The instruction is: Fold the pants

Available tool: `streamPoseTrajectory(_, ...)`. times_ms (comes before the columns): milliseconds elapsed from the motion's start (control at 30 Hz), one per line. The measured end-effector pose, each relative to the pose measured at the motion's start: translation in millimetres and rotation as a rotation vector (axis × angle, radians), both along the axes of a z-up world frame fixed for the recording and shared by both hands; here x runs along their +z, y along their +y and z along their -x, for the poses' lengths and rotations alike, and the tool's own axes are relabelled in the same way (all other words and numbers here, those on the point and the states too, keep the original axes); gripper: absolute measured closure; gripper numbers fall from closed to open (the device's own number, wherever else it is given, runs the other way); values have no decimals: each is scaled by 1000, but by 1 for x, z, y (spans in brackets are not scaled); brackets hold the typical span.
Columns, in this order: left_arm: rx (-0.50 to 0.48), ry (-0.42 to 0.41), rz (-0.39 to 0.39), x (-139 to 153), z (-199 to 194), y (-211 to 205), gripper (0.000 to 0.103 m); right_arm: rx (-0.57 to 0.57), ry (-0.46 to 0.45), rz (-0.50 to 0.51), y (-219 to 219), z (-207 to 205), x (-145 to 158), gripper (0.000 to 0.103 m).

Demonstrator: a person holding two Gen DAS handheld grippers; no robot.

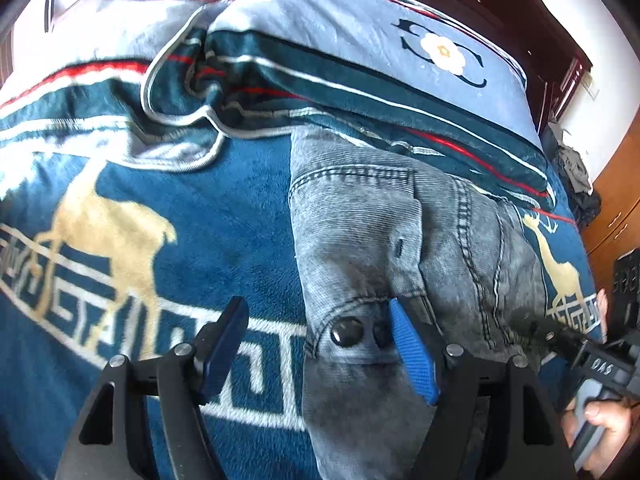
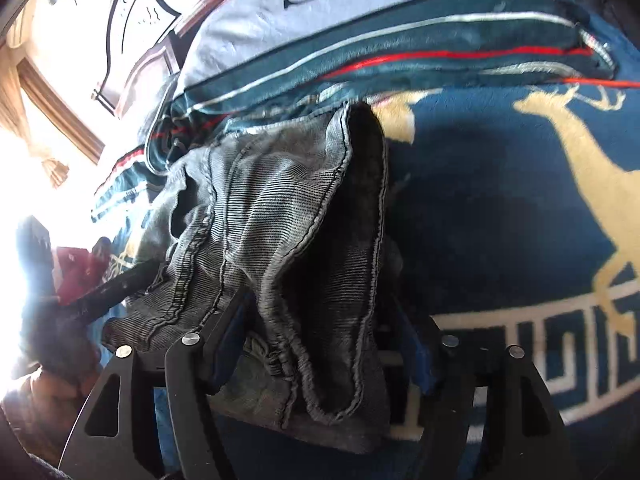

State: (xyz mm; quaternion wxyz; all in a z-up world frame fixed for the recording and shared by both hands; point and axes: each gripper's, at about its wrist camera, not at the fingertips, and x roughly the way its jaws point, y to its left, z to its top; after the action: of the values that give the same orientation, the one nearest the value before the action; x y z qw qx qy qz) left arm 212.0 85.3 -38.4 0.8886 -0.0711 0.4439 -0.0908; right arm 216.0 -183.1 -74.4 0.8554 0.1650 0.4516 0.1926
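Grey denim pants lie on a blue deer-patterned blanket, waistband with a dark button nearest my left gripper. The left gripper is open, its blue pads wide apart over the waistband's left edge. In the right wrist view the pants are bunched and draped over my right gripper, whose pads are mostly hidden under the cloth; its jaws look wide apart. The right gripper and the hand holding it also show at the lower right of the left wrist view.
A folded blue-and-teal quilt lies just beyond the pants, with a dark wooden headboard behind it. Dark clothes sit at the bed's right edge beside an orange cabinet.
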Motion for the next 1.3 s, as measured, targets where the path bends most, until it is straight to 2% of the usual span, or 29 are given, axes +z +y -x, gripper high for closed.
streamPoseTrajectory(167, 4, 1, -48, 15, 18, -8, 29, -25, -24, -13, -10, 19, 20, 34)
streamPoseTrajectory(367, 22, 25, -59, 27, 42, -11, 29, -61, -25, -37, -12, 52, 36, 29)
streamPoseTrajectory(633, 48, 44, -58, 43, 80, -7, 24, -58, -13, -1, 0, 100, 48, 25)
streamPoseTrajectory(767, 65, 54, -28, 47, 99, -4, 24, -51, -25, 11, 7, 121, 57, 23)
streamPoseTrajectory(900, 105, 24, 8, 53, 120, -1, 16, -45, -45, 41, 14, 137, 67, 22)
streamPoseTrajectory(1033, 128, 4, 29, 59, 136, 1, 13, -41, -56, 60, 18, 154, 74, 22)
streamPoseTrajectory(1300, 99, 9, -29, 63, 160, -8, 7, -22, -73, 84, 28, 178, 81, 16)
